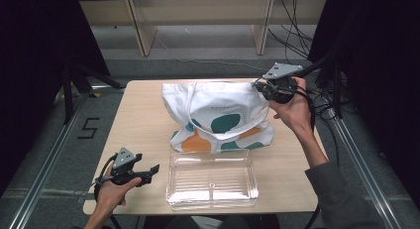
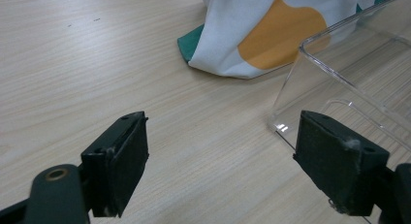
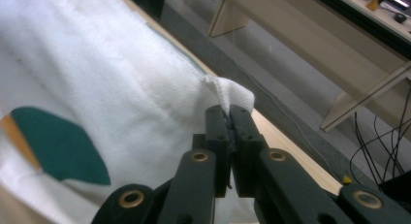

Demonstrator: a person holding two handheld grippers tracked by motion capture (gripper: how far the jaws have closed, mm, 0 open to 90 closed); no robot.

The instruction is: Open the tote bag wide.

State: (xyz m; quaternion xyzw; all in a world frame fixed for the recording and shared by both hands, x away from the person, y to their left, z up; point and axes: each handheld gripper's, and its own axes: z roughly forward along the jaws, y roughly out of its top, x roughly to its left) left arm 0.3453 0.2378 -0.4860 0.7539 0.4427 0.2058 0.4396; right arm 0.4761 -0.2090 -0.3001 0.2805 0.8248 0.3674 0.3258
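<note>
on the desk, right gripper was clamped on tote bag corner; left gripper jaws apart beside clear container.

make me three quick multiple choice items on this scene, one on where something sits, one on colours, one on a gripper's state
1. Where is the clear plastic box relative to the tote bag?
A. on top of it
B. nearer the person, on the table
C. on the floor

2. Which colours are the blobs printed on the white tote bag?
A. red and blue
B. pink and black
C. green and orange

3. What is the right hand-held gripper doing?
A. jaws shut on a corner of the tote bag
B. open above the box
C. lying on the table

Answers: 1 B, the high view shows the box at the near edge in front of the bag. 2 C, green and orange patches show on the fabric. 3 A, the right gripper view shows both jaws pinching white cloth.
</note>
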